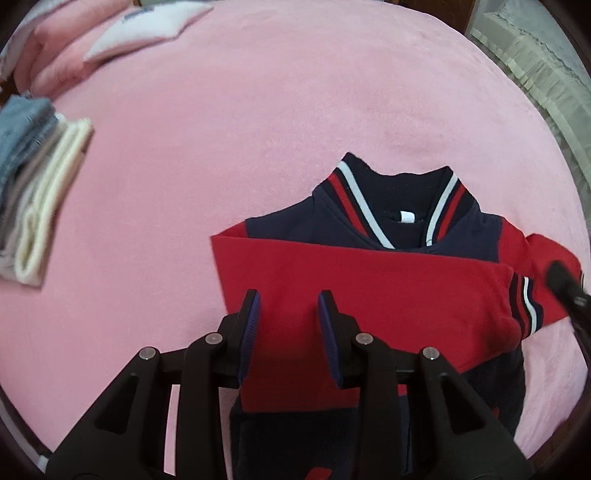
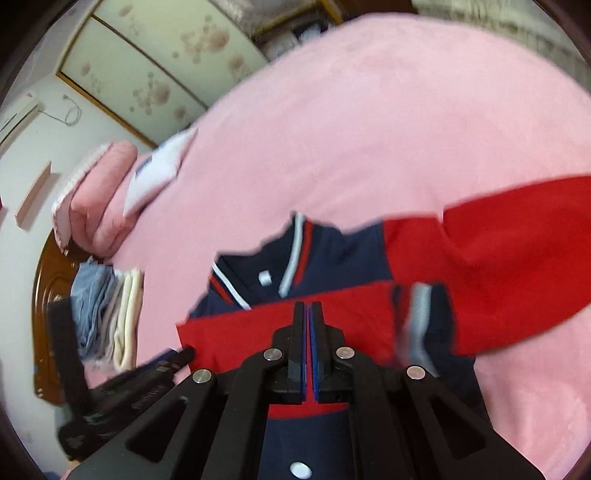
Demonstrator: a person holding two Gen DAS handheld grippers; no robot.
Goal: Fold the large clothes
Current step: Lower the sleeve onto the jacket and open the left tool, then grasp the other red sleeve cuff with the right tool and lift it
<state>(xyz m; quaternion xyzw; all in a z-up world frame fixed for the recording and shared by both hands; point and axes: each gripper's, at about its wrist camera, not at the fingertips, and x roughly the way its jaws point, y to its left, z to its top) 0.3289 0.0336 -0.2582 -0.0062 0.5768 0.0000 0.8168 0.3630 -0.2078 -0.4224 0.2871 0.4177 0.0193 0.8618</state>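
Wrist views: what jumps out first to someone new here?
The navy and red jacket lies collar-up on the pink blanket, one red sleeve folded across its chest. The left tongs are open above that sleeve, while the right tongs are shut with nothing between them. A stack of folded clothes sits at the blanket's left edge, with pink pillows beyond.

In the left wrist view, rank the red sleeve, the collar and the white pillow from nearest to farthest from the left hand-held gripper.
1. Red sleeve, right under the left hand-held gripper.
2. Collar, beyond it, mid-bed.
3. White pillow, far upper left.
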